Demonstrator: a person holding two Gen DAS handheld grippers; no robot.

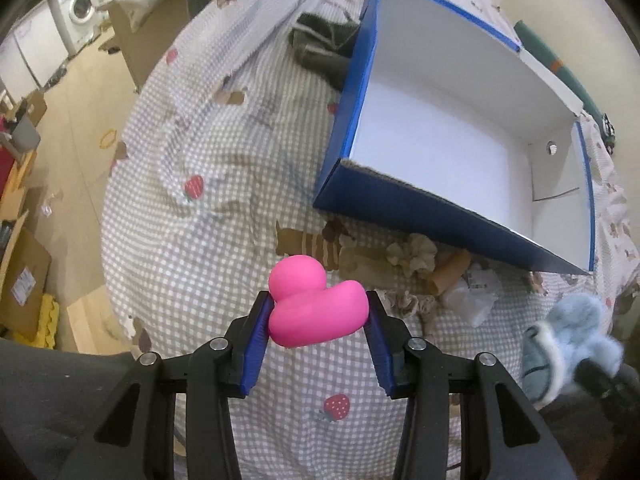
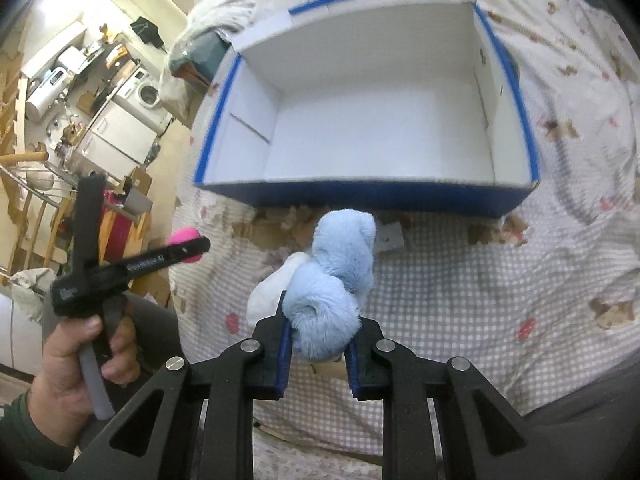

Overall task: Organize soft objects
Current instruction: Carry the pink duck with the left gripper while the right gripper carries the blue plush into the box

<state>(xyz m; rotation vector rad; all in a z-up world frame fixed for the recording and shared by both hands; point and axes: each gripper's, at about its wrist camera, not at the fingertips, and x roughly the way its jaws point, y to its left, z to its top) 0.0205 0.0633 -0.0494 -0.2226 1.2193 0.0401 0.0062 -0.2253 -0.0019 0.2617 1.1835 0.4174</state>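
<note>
Black gripper arms with blue-padded fingers fill the bottom of both wrist views. Between the left gripper's [image 1: 318, 316] fingers [image 1: 260, 320] sits a pink duck [image 1: 316, 304], pinched at its body on both sides, its round head pointing up and to the left. It hangs above the bed [image 1: 192, 216], which is covered by a checked sheet printed with strawberries and brown dogs.

From the right wrist view, the right gripper [image 2: 320, 332] pinches a fluffy blue plush [image 2: 332, 284] between its fingers [image 2: 285, 332]; a white part of the toy sticks out to the left. That plush also shows blurred at the right edge of the left wrist view.

On the bed beyond both toys stands a blue box [image 2: 360, 196] with a white inside, open at the top and with nothing in it. A crumpled beige cloth [image 1: 414, 254] lies on the sheet just in front of the box's near wall.

A hand [image 2: 76, 364] grips the left gripper's handle at the left of the right wrist view, the pink duck visible at its tip.
</note>
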